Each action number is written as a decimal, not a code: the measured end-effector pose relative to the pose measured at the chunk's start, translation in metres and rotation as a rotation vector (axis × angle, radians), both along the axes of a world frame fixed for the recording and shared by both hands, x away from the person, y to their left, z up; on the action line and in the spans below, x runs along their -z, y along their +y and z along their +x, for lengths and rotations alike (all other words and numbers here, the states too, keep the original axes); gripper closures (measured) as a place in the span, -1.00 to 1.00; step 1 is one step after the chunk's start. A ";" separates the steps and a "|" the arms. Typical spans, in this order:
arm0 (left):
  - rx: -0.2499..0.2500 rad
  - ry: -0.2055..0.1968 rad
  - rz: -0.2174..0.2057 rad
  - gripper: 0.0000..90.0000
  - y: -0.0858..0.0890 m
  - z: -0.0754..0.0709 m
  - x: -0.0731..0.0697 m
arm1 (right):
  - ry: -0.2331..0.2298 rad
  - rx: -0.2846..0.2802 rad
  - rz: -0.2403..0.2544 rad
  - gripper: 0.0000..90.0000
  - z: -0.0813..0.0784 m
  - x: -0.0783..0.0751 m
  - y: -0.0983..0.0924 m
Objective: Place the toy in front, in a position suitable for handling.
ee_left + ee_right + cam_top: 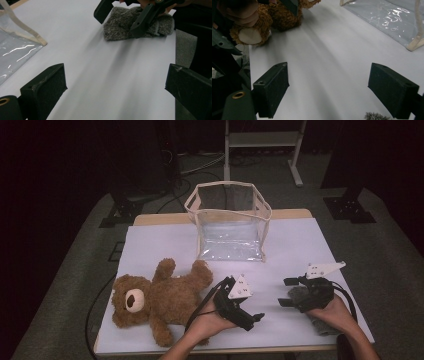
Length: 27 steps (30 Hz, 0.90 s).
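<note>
My left gripper (245, 312) hovers over the white surface (295, 245), fingers (46, 86) spread wide, nothing between them. The teddy bear (155, 302) lies on its back just beside my left hand. My right gripper (290, 295) is wide too, fingers (273, 85) empty, sitting right over the grey knitted cloth (122, 23). The left gripper view shows that cloth's weave; from above it's mostly hidden under my hand. The clear bag (230, 227) stands upright behind.

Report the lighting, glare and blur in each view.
High view: table lit, surroundings dark. Left gripper view: glare streaks on the clear bag, its near black jaws soft. Right gripper view: sheen on the bag, teddy bear slightly blurred.
</note>
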<state>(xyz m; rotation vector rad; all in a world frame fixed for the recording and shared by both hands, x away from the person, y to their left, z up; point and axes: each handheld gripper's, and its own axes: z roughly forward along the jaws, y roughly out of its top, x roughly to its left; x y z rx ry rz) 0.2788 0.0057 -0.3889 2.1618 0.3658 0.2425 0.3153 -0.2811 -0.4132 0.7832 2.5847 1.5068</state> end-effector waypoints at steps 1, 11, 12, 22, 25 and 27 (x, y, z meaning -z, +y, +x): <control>0.005 -0.001 0.001 -0.95 0.000 0.000 -0.001 | 0.001 0.000 0.002 -0.66 0.000 0.000 0.000; 0.031 -0.011 -0.015 -0.95 0.007 0.000 -0.014 | 0.012 -0.006 0.007 -0.66 0.002 0.003 0.000; 0.037 -0.016 -0.017 -0.95 0.009 0.000 -0.017 | 0.013 -0.006 0.007 -0.66 0.002 0.003 0.001; 0.091 -0.033 -0.008 -0.95 0.024 -0.003 -0.032 | 0.013 -0.007 0.010 -0.66 0.001 0.001 0.002; 0.106 -0.029 0.008 -0.95 0.033 -0.002 -0.035 | 0.013 -0.010 0.007 -0.66 0.000 0.000 0.002; 0.106 -0.025 0.010 -0.95 0.039 0.000 -0.037 | 0.014 -0.009 0.006 -0.66 0.000 0.000 0.003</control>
